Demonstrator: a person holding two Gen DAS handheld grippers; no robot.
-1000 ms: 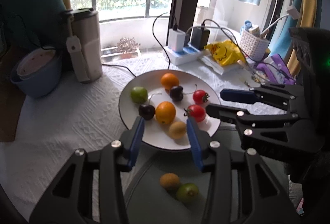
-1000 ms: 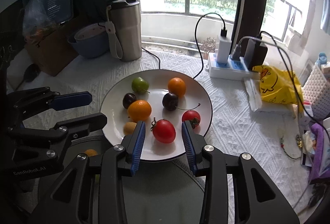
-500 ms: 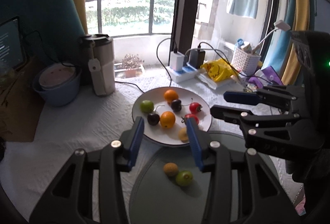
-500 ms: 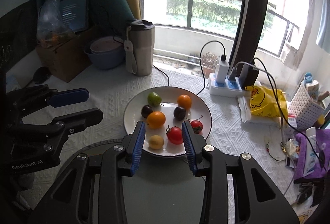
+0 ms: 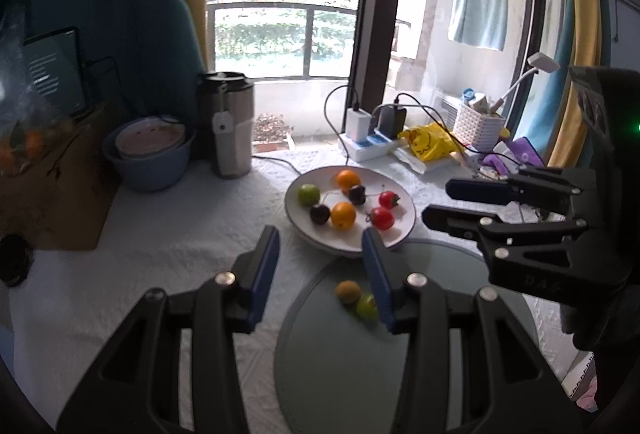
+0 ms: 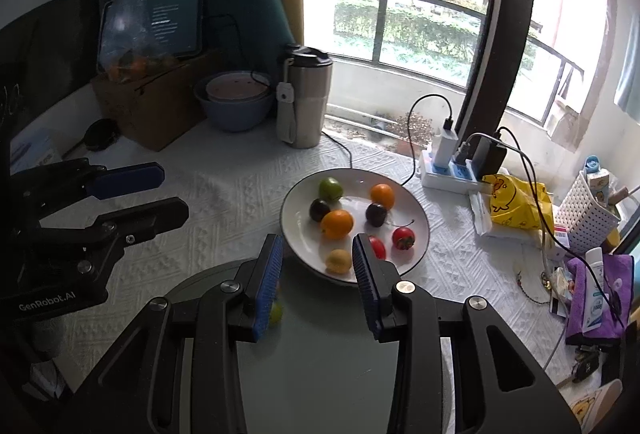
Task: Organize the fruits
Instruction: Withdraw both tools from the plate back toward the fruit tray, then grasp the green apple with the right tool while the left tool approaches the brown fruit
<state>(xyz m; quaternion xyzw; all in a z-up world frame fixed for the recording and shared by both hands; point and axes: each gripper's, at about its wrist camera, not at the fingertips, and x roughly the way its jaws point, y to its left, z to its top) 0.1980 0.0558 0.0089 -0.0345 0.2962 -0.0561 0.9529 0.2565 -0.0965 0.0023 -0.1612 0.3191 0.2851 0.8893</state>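
Note:
A white plate (image 6: pixel 418 234) holds two oranges (image 6: pixel 337 223), two dark cherries (image 6: pixel 375 214), two red tomatoes (image 6: pixel 403 237), a green fruit (image 6: pixel 330 188) and a small yellow fruit (image 6: pixel 338 260). A grey-green round plate (image 5: pixel 352 362) lies nearer me with a brown fruit (image 5: pixel 348 291) and a green fruit (image 5: pixel 366 307) on it. My left gripper (image 5: pixel 320 270) is open and empty, raised over the near edge of the grey plate. My right gripper (image 6: pixel 316 270) is open and empty, raised between the two plates.
A steel tumbler (image 6: pixel 304 102) and a blue bowl (image 6: pixel 234 106) stand behind the white plate. A power strip with chargers (image 6: pixel 452 170), a yellow bag (image 6: pixel 516 204) and a white basket (image 6: pixel 588 210) crowd the right. A cardboard box (image 6: pixel 148 102) sits far left.
Both grippers have pulled back and up from the white plate, so the plates look smaller and lower. Both stay open and empty. The fruits have not moved.

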